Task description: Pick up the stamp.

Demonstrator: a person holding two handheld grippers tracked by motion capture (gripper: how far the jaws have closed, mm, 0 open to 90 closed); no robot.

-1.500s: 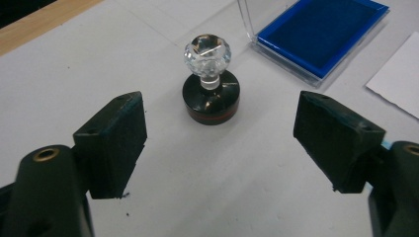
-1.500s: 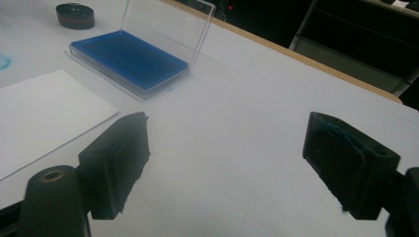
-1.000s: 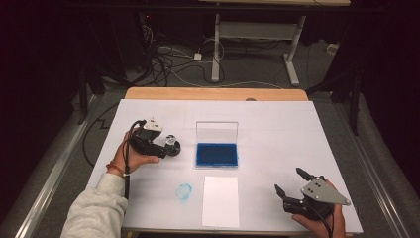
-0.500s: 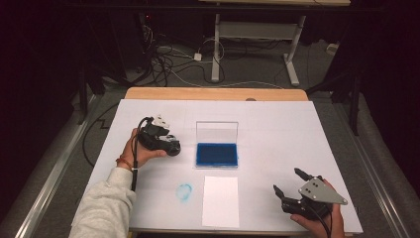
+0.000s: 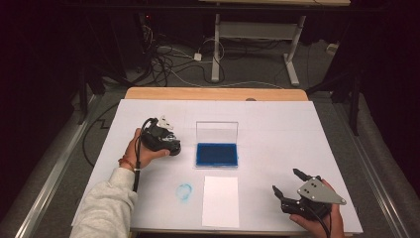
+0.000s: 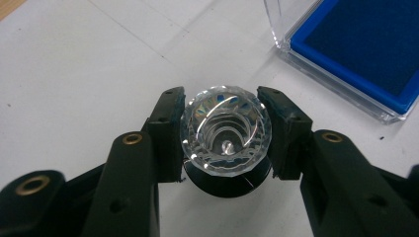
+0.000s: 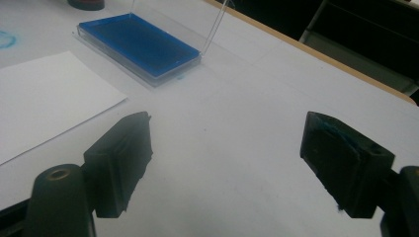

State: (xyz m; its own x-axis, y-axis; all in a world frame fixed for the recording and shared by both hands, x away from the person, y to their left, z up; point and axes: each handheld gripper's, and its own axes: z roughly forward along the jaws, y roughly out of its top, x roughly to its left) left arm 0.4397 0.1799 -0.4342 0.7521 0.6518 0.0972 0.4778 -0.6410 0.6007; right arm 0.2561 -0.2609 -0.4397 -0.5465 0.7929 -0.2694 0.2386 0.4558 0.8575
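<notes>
One stamp (image 6: 226,136), one ink pad (image 5: 216,154), one paper sheet (image 5: 220,201). My left gripper (image 6: 225,133) has just been closing and now pinches the stamp's faceted, clear crystal knob above its round black base, standing on the white table (image 5: 277,134) left of the blue felt pad. A second ago those jaws were spread. My right gripper (image 7: 225,165) gapes, holding nothing.
</notes>
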